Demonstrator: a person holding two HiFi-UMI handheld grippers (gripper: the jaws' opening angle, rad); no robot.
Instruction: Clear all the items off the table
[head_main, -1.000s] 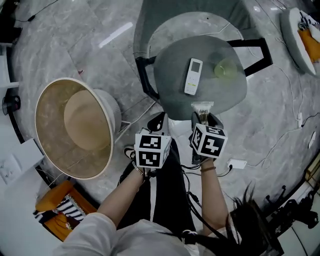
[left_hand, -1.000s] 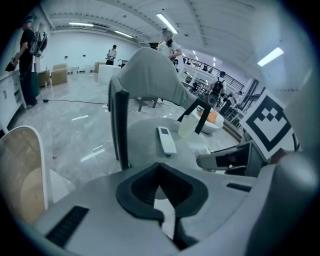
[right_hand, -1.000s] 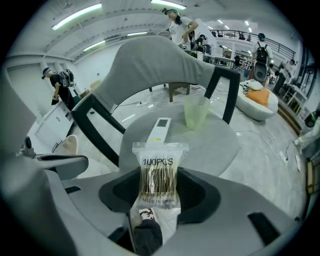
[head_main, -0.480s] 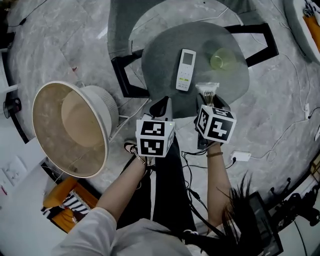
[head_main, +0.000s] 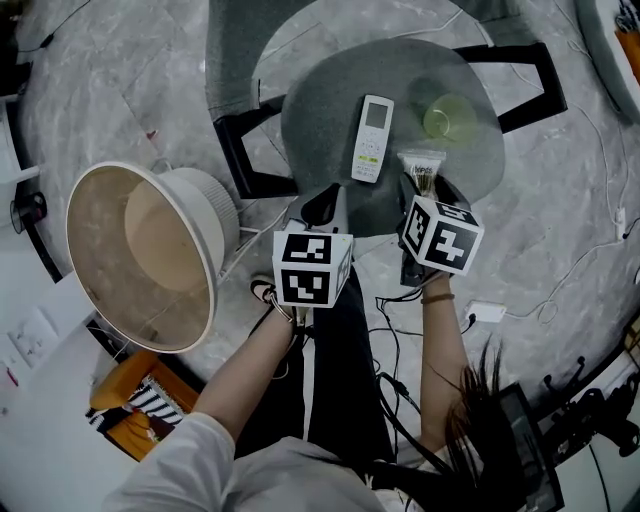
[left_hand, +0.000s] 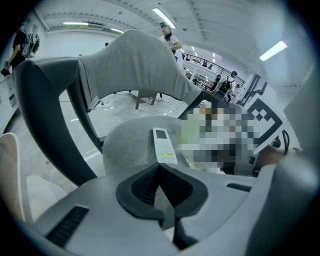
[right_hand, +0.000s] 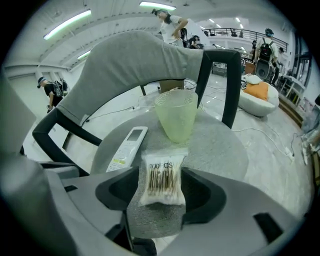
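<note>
Nothing is cleared yet: the remote (head_main: 371, 139), cup (head_main: 447, 118) and swab packet (head_main: 421, 165) all sit on the tabletop (head_main: 320, 120). The right gripper (right_hand: 161, 192) has just been opening its fingers (right_hand: 205, 195), which straddle the packet at the tabletop's 5 o'clock edge without pressing it. Our left gripper (left_hand: 159, 170) is closed and empty.

On the table (head_main: 322, 112) the remote (head_main: 372, 138) lies left of the cup (head_main: 447, 118), the swab packet (head_main: 421, 168) before both.
</note>
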